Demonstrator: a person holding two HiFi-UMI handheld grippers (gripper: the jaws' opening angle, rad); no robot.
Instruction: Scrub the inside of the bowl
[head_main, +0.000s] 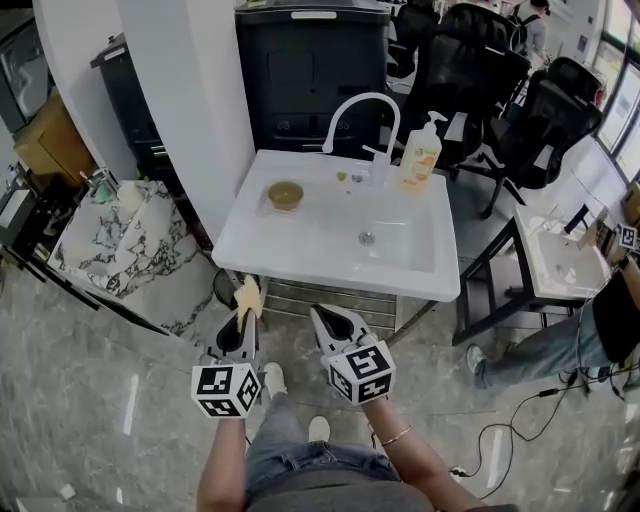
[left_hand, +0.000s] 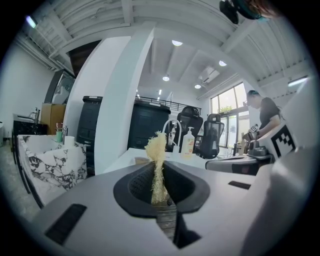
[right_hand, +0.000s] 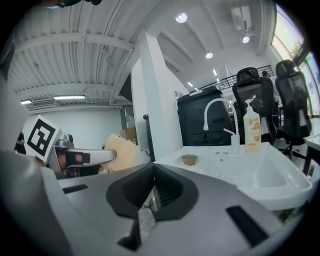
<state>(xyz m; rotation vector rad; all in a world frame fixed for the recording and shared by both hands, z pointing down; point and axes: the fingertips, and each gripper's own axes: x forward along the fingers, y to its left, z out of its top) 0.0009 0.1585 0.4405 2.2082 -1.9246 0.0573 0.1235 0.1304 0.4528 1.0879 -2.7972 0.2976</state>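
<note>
Bowl (head_main: 285, 194) untouched; left gripper (left_hand: 160, 172) clamps scrubber (left_hand: 156, 150); right gripper (right_hand: 152, 174) jaws together.

The bowl (head_main: 285, 194) is set on the left side of the sink (head_main: 300, 248), the faucet (head_main: 352, 103) and soap bottle (head_main: 420, 152) at its back. Before it, the scrubber (head_main: 248, 296) is held in the left gripper (head_main: 245, 314), beside the right gripper (head_main: 320, 315).

Scrubber (left_hand: 156, 162): rough, dry, stringy pale-yellow fibre, fuzzy on top
Left gripper (head_main: 246, 320), right gripper (head_main: 327, 322): smooth matt grey plastic; inner pads (left_hand: 142, 185) black, ribbed
Sink (head_main: 300, 250): white, smooth, bit shiny
Tap (head_main: 360, 105): white, smooth
Bowl (head_main: 285, 194): brown, dull, maybe wood, hard to tell
Soap bottle (head_main: 420, 155): smooth plastic
Floor (head_main: 90, 400): grey stone-look tiles, very shiny
</note>
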